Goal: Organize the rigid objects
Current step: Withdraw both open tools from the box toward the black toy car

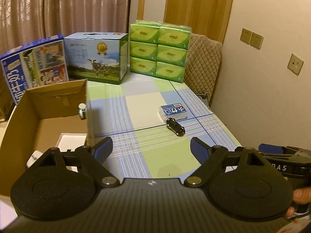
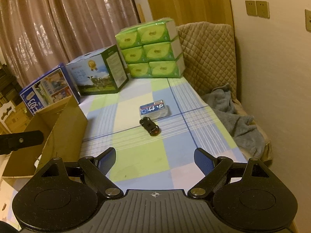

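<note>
A small black toy car [image 1: 175, 129] [image 2: 149, 126] lies on the checked tablecloth [image 1: 140, 104], just in front of a flat blue tissue packet [image 1: 173, 112] [image 2: 154, 110]. An open cardboard box [image 1: 48, 106] [image 2: 64, 124] stands at the left, with a small silver can [image 1: 82, 111] and a white carton [image 1: 72, 139] inside. My left gripper [image 1: 151, 146] is open and empty beside the box's right wall, short of the car. My right gripper [image 2: 155, 156] is open too, nothing between its blue pads [image 2: 203, 160], with the car ahead of it. Part of it shows at the right edge of the left wrist view [image 1: 276, 151].
Along the back stand a blue milk carton case [image 1: 37, 66], a cow-print box [image 1: 97, 58] and stacked green tissue packs [image 1: 159, 50]. A quilted chair [image 2: 208, 54] with a grey towel [image 2: 237, 120] borders the table's right edge, close to the wall.
</note>
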Demonstrator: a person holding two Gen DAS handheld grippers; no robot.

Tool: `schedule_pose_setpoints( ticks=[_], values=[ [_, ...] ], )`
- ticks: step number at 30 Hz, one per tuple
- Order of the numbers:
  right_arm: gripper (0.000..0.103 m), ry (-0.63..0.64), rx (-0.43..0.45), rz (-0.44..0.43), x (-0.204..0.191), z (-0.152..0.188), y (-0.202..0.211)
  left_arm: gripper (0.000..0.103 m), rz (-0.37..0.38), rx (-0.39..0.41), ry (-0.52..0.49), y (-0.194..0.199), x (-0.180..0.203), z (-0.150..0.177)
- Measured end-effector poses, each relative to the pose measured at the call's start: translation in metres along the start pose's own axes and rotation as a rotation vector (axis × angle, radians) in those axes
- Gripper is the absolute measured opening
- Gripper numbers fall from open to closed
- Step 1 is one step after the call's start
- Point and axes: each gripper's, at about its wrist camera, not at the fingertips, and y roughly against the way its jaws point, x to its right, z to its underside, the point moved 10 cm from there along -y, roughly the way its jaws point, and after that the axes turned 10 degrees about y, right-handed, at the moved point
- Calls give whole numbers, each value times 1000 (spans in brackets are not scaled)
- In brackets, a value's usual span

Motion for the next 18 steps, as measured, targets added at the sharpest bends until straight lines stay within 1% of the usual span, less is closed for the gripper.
schedule_pose_setpoints(
  ticks=[8, 14, 18],
  values=[
    [85, 4, -1, 39, 30, -8, -30, 84, 18, -28, -69, -49, 26, -2],
    [85, -3, -6, 60, 59, -16, -58, 84, 32, -52, -216, -96, 49, 5],
    [85, 20, -8, 58, 69, -20, -78, 84, 38, -72, -283, -127, 56, 7]
  ],
)
